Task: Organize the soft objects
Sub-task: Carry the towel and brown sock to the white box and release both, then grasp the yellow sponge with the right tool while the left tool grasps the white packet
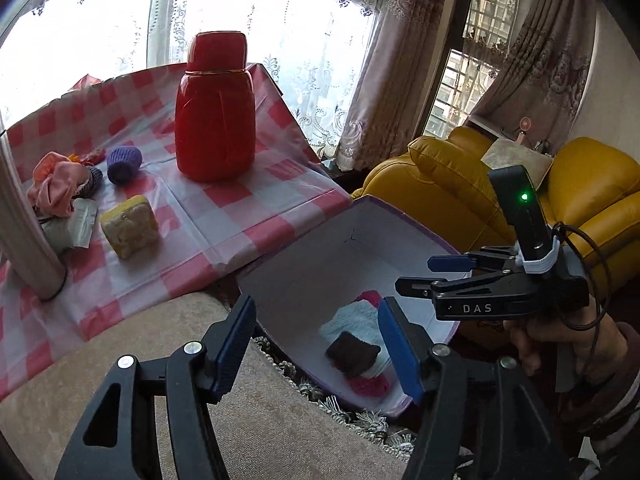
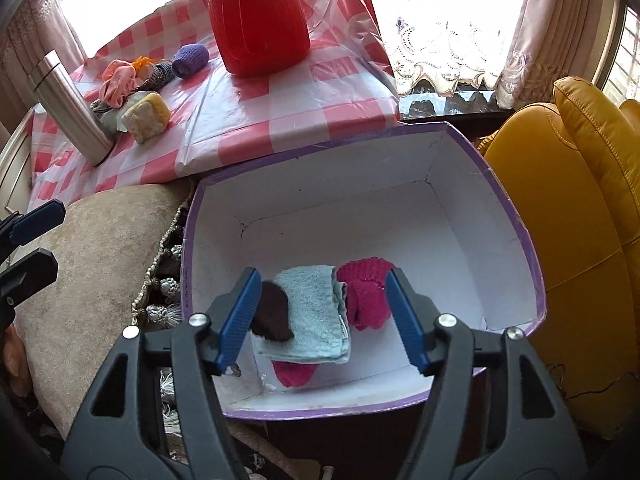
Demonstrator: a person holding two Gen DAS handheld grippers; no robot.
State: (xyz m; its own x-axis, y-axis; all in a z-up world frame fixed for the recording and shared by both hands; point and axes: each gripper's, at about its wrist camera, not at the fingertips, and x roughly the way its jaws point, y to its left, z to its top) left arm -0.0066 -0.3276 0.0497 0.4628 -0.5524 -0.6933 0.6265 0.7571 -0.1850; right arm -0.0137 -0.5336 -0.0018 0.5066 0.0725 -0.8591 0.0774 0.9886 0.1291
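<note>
Under blue towel [image 2: 316,312], half-hidden pink cloth [image 2: 294,374]

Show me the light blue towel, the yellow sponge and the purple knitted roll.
light blue towel [image 2: 316,312], right wrist view, top face
yellow sponge [image 1: 129,226], left wrist view, front face
purple knitted roll [image 1: 125,164], left wrist view, side

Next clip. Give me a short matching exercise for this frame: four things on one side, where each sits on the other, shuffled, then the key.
Things:
1. blue towel
2. yellow sponge
3. purple knit roll
4. brown cloth

Places:
A. on the checked tablecloth, just left of the red jug
B. in the box, lying on the pink knits
C. on the towel's left part
D. on the tablecloth, beside the steel flask

Pairs: 1-B, 2-D, 3-A, 4-C
</note>
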